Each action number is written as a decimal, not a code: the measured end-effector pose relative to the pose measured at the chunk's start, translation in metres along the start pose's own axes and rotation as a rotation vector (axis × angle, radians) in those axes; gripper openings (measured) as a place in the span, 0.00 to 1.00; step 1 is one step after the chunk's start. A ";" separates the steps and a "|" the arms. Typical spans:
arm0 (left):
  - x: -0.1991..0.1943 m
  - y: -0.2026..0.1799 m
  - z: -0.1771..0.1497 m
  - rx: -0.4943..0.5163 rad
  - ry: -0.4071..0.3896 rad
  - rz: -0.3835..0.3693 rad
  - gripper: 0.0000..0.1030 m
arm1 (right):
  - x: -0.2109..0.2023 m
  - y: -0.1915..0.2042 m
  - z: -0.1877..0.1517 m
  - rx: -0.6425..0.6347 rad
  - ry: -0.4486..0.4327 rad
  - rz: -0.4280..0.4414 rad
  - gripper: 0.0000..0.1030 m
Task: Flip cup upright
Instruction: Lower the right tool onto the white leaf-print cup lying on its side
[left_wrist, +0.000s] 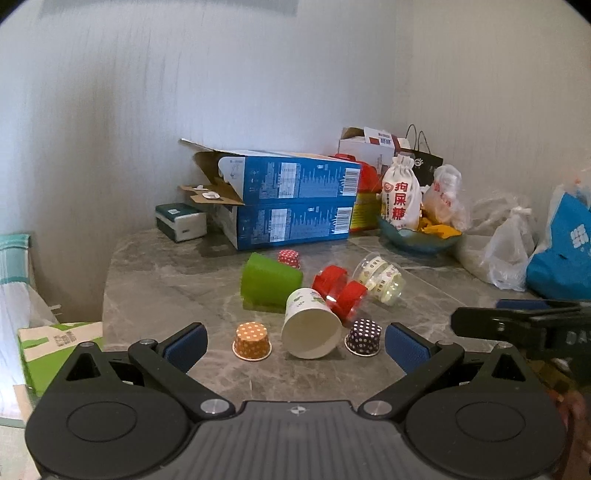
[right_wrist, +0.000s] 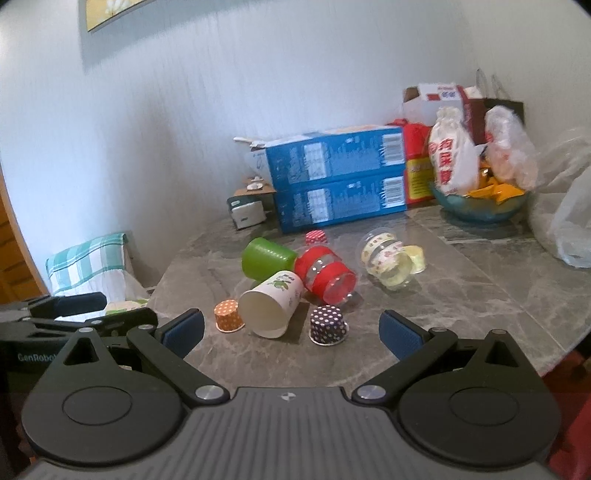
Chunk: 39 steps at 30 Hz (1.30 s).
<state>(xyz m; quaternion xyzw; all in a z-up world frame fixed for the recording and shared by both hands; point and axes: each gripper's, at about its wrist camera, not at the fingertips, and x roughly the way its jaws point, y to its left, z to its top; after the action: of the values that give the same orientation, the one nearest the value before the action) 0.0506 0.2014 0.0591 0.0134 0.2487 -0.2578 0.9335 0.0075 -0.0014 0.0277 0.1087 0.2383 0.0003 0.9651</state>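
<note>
1. Left wrist view: left gripper (left_wrist: 293, 345) spread wide, blue pads (left_wrist: 186, 345) well apart, nothing between them, hovering above the near edge of the grey marble table (left_wrist: 155, 280).
2. Just ahead, white paper cup (left_wrist: 312, 325) on its side, open mouth toward the camera, printed base touching the red cup (left_wrist: 338, 291).
3. Left of the white cup, small orange dotted cup (left_wrist: 252, 341) mouth-down; right of it, small dark dotted cup (left_wrist: 364, 336) mouth-down as well.
4. Behind, green cup (left_wrist: 269, 282) lying on its side; small red dotted cup (left_wrist: 289, 258) mouth-down beyond it.
5. Further right, clear taped cup (left_wrist: 380, 278) also toppled.
6. At the back, stacked blue boxes (left_wrist: 291, 199) against the wall, teal bowl (left_wrist: 421, 236) of packets beside them.
7. Right wrist view: right gripper (right_wrist: 291, 330) equally wide open, holding nothing, near the table edge.
8. Same view: white paper cup (right_wrist: 271, 304) on its side, mouth facing the camera, between the two fingers' lines and well short of contact.
9. At the left edge, part of the other black gripper body, fingers not readable there.
</note>
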 end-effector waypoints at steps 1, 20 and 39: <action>0.004 0.003 0.000 -0.006 0.002 -0.003 1.00 | 0.008 -0.001 0.002 -0.009 0.016 0.011 0.99; 0.057 0.043 0.005 -0.063 0.127 -0.067 1.00 | 0.124 -0.026 0.068 0.058 0.327 0.061 0.83; 0.051 0.074 -0.004 -0.149 0.115 -0.123 1.00 | 0.218 0.001 0.071 0.208 0.657 0.057 0.73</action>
<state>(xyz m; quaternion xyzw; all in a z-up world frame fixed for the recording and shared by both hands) 0.1229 0.2413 0.0237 -0.0566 0.3206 -0.2941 0.8986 0.2339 -0.0035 -0.0110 0.2071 0.5322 0.0378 0.8200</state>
